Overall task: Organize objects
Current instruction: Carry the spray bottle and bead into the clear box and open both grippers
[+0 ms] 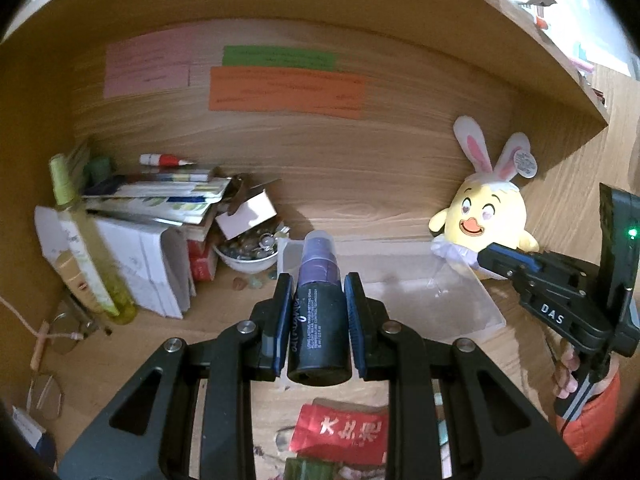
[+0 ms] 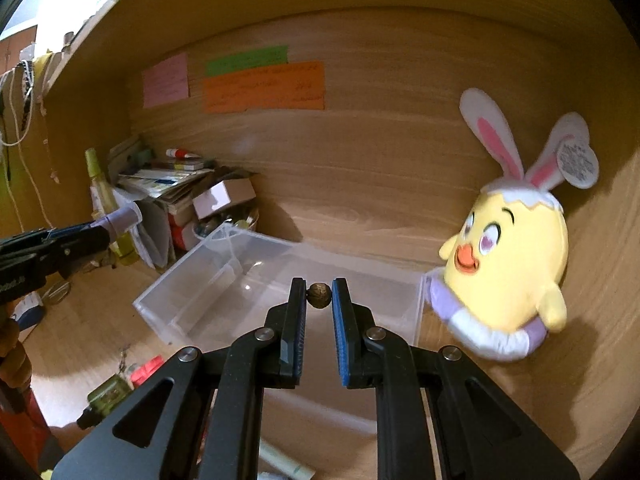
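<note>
My left gripper (image 1: 318, 292) is shut on a dark spray bottle (image 1: 320, 320) with a purple clear cap, held lengthwise above the desk. The same bottle's cap (image 2: 124, 216) shows at the left of the right wrist view, sticking out of the left gripper. My right gripper (image 2: 319, 294) is shut on a small brown walnut-like ball (image 2: 319, 295), pinched at the fingertips above a clear plastic bin (image 2: 192, 292). That bin (image 1: 460, 304) lies just beyond the bottle in the left wrist view. The right gripper (image 1: 486, 258) appears there at the right edge, its tips in front of the plush.
A yellow chick plush with rabbit ears (image 2: 516, 256) leans at the back right. A stack of books and papers (image 1: 160, 208), a bowl of small items (image 1: 250, 250) and a tall yellow-green bottle (image 1: 92, 264) crowd the back left. A red packet (image 1: 340, 436) lies on the near desk. A shelf hangs overhead.
</note>
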Demonstrator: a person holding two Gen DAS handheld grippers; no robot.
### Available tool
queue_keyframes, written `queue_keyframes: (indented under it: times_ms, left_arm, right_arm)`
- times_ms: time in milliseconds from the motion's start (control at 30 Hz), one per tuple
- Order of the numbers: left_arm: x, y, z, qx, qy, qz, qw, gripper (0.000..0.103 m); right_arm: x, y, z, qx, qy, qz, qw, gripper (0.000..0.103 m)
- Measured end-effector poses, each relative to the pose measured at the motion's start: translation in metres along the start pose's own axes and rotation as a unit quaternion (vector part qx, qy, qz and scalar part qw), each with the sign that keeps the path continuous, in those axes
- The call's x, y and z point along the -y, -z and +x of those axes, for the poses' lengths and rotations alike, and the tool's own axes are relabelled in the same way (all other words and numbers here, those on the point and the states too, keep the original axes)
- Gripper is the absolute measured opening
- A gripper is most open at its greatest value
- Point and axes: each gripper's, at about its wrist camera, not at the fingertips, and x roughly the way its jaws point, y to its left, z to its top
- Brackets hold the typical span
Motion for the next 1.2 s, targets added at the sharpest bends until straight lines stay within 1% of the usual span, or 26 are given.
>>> queue_keyframes:
  times_ms: [133, 267, 467, 667, 867, 1200]
  left_arm:
    - [0.002, -0.006, 0.017, -0.014, 0.010, 0.001, 0.9999, 0.025]
    - [0.001, -0.006, 0.041, -0.043, 0.019, -0.002, 0.9989, 0.025]
    - [-0.001, 0.002, 0.078, -0.088, 0.026, -0.007, 0.9958, 0.025]
    - [0.004, 0.011, 0.103, -0.116, 0.031, -0.002, 0.9928, 0.025]
    - [0.009, 0.017, 0.116, -0.135, 0.026, 0.012, 0.9905, 0.025]
    - [0.016, 0.017, 0.118, -0.133, 0.022, 0.030, 0.9904, 0.026]
  right_arm:
    - [0.003, -0.005, 0.014, -0.009, 0.000, -0.001, 1.000, 0.012]
    - [0.005, 0.002, 0.031, -0.030, -0.006, 0.003, 1.000, 0.012]
    - [0.012, 0.014, 0.055, -0.067, -0.013, 0.008, 0.998, 0.012]
    - [0.016, 0.023, 0.073, -0.101, -0.013, 0.008, 0.995, 0.012]
    - [0.014, 0.027, 0.082, -0.117, -0.012, 0.003, 0.993, 0.012]
    - [0.013, 0.029, 0.088, -0.127, -0.006, 0.006, 0.992, 0.012]
